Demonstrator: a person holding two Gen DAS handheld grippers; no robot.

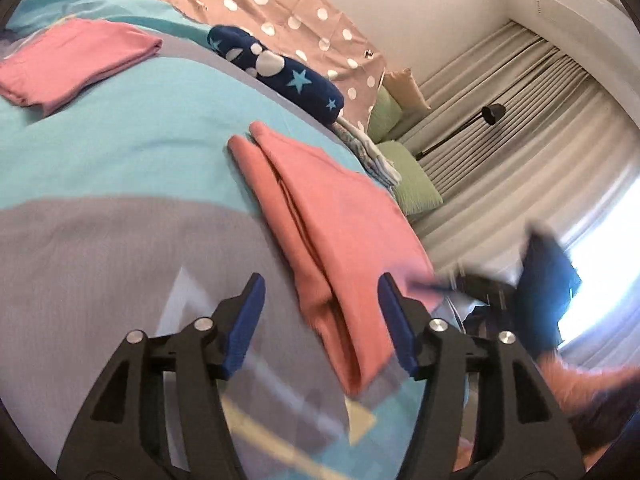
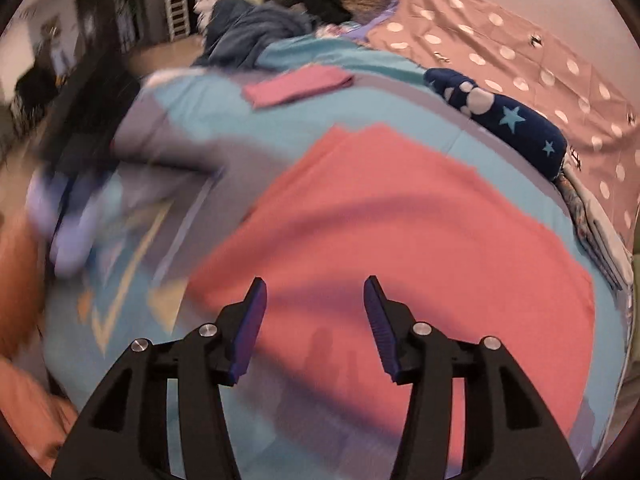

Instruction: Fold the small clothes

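Both jaws apart, empty: left hand-held gripper (image 1: 320,300) and right hand-held gripper (image 2: 315,300) above the folded coral cotton garment (image 1: 340,216); next, pinch matching corners evenly

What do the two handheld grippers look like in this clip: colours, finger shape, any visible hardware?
The left gripper and the right gripper look the same: black plastic frames with cut-out openings, silver round pivot bolts, and two tapering fingers faced with ribbed blue pads. No cables or markings show.
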